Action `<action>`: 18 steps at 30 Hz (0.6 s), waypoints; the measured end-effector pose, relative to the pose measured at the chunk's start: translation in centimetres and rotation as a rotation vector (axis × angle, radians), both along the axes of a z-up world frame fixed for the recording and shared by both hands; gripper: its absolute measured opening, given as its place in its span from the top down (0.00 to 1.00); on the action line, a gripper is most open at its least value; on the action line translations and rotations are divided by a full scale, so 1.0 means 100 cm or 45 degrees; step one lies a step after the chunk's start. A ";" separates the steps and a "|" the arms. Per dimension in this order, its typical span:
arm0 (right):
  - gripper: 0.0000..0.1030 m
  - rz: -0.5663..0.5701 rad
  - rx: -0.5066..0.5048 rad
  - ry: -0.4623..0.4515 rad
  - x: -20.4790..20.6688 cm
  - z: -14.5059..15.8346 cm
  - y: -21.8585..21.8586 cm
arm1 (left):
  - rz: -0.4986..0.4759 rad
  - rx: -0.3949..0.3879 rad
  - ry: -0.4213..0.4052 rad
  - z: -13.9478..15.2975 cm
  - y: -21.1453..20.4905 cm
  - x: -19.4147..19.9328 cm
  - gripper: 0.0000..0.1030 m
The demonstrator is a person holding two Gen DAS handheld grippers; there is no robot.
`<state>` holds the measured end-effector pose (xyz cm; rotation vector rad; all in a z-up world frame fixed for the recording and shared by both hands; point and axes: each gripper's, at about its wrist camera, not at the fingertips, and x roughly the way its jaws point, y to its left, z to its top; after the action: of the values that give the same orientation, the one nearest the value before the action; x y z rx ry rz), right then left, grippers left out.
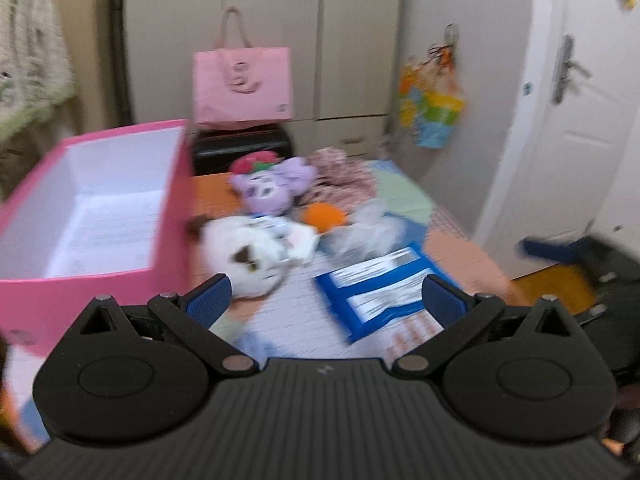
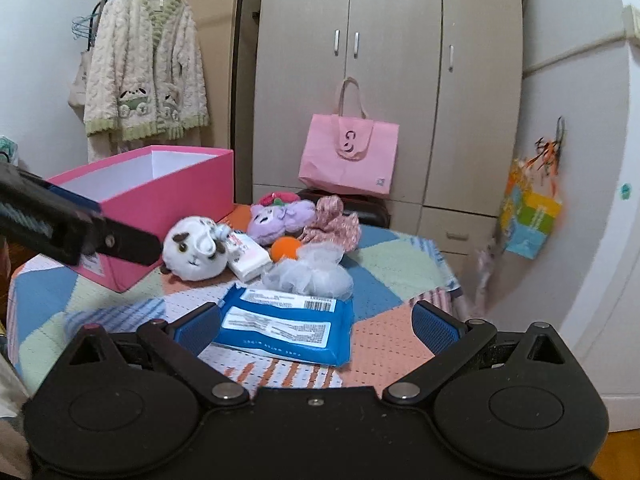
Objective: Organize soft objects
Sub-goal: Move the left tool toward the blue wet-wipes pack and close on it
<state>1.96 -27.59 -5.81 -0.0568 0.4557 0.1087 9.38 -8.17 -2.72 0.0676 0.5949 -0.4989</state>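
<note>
- Lying on the patchwork table cover [image 2: 384,264], seven soft things can be counted: one white plush [image 2: 195,249], one purple plush [image 2: 280,218], one orange ball [image 2: 285,249], one white mesh pouf [image 2: 312,270], one floral cloth bundle [image 2: 334,222], one small white packet [image 2: 248,258] and one blue wipes pack [image 2: 286,322].
- One pink box [image 2: 160,200] is seen open at the left of the table, with the white plush just beside its near corner; its white inside is shown bare in the left wrist view.
- The left gripper [image 1: 326,298] is held spread, nothing between its two blue pads, above the near table edge; that view is blurred.
- The right gripper [image 2: 316,324] is likewise spread wide, with the blue wipes pack seen between its fingers but not gripped.
- One pink tote bag [image 2: 348,156] is seen behind the table, before a wardrobe [image 2: 392,60] of three doors.
- One fleece jacket [image 2: 146,68] is hung on a rail at the left.
</note>
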 end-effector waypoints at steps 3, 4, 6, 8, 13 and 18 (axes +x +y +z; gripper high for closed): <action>0.00 0.041 0.041 0.078 0.021 -0.025 -0.004 | 0.014 -0.055 0.006 -0.014 -0.008 0.014 0.02; 0.01 0.044 0.036 0.111 0.028 -0.032 -0.004 | 0.011 -0.072 0.021 -0.020 -0.011 0.019 0.02; 0.01 0.052 0.025 0.139 0.036 -0.043 -0.004 | -0.010 -0.080 0.057 -0.030 -0.015 0.027 0.02; 0.01 0.071 0.026 0.129 0.040 -0.049 -0.006 | -0.027 -0.082 0.117 -0.041 -0.022 0.036 0.03; 0.01 0.129 -0.009 0.125 0.052 -0.062 -0.003 | 0.037 0.024 0.041 -0.060 -0.036 0.041 0.03; 0.01 0.169 0.010 0.117 0.059 -0.066 -0.003 | 0.014 -0.036 0.123 -0.072 -0.034 0.055 0.04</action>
<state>7.81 -27.91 -12.46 -0.0749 0.5436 0.2445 14.89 -11.57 -9.88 0.0130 0.6824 -0.5016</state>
